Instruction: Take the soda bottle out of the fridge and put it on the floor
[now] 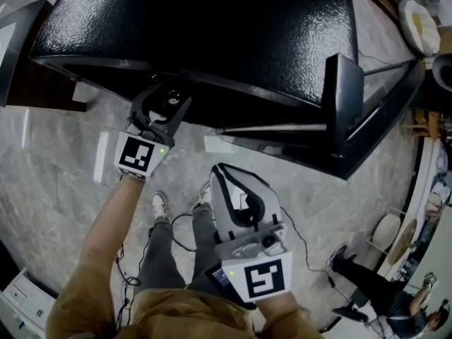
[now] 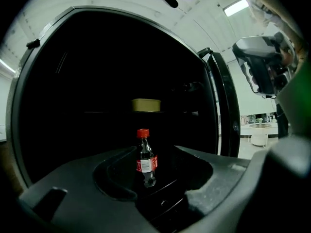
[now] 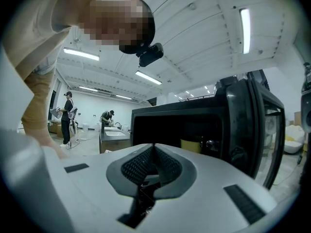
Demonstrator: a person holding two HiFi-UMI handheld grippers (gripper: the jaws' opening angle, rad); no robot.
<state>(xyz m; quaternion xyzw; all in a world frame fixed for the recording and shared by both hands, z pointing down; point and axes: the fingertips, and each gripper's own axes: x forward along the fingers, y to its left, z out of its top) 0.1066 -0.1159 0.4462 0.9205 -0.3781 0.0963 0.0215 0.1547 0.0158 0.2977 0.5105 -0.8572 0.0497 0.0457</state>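
Left arm is stretched forward, left tool [image 1: 161,103] roughly level at the open fridge [image 1: 212,34], jaws spread, pinching nothing. The soda bottle [image 2: 146,159] stands upright inside, straight ahead of that tool, untouched. A yellow box [image 2: 146,104] sits on the shelf above it. Right tool [image 3: 154,152] is held back, jaws pressed together, empty.

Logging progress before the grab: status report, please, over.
Left tongs open, not gripping. Right tongs shut, empty. Soda bottle upright in fridge, untouched. Door open, nothing blocking.
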